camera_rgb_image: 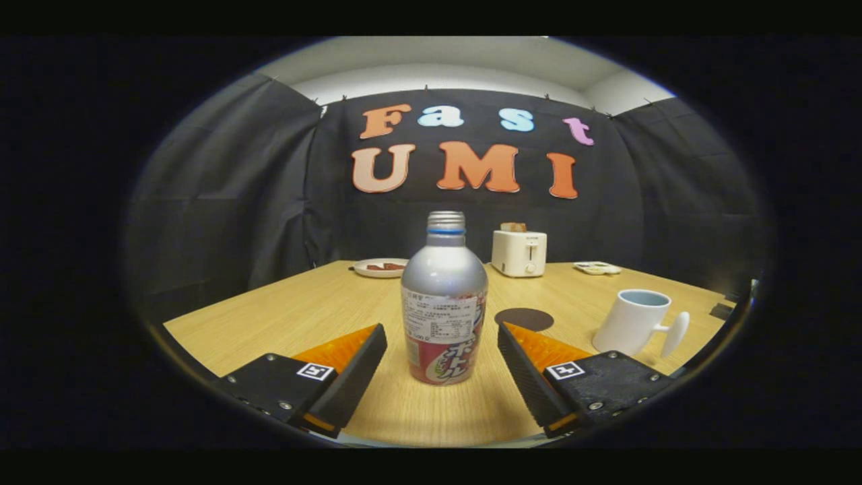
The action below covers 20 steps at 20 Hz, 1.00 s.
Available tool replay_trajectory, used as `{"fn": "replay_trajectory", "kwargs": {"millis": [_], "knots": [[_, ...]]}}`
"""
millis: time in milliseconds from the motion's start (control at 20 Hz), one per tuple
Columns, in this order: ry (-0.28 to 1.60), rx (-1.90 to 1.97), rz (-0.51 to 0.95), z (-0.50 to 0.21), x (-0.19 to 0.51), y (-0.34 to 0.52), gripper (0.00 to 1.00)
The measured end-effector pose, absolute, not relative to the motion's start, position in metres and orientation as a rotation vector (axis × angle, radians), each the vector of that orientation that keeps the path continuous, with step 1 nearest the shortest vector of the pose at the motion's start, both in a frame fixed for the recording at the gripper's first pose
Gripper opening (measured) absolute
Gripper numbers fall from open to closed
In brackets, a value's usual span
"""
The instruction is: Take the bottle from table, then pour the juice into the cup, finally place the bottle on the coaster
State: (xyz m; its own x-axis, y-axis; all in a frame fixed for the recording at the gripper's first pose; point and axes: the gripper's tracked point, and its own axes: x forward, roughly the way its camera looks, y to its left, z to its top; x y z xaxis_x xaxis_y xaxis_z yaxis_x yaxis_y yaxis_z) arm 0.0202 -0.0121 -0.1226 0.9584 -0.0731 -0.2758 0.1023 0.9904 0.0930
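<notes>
Holding our gripper (442,350) low and level over the wooden table (283,316), we point it straight at the bottle (444,303). Its fingers are spread wide, one on each side of the bottle, with a clear gap on both sides, so they grip nothing. The bottle stands upright between the fingertips, uncapped; its label print is too small for us to make out. Beyond the right finger lies the dark round coaster (524,318), and further right stands the white cup (636,321).
</notes>
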Motion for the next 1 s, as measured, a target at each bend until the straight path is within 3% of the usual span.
{"fn": "replay_trajectory", "kwargs": {"millis": [600,750,1000], "knots": [[0.351,0.117,-0.067,-0.144,0.037,-0.009,0.97],[0.353,0.132,-0.082,-0.145,0.04,-0.013,0.78],[0.361,0.151,-0.101,-0.139,0.03,-0.019,0.76]]}}
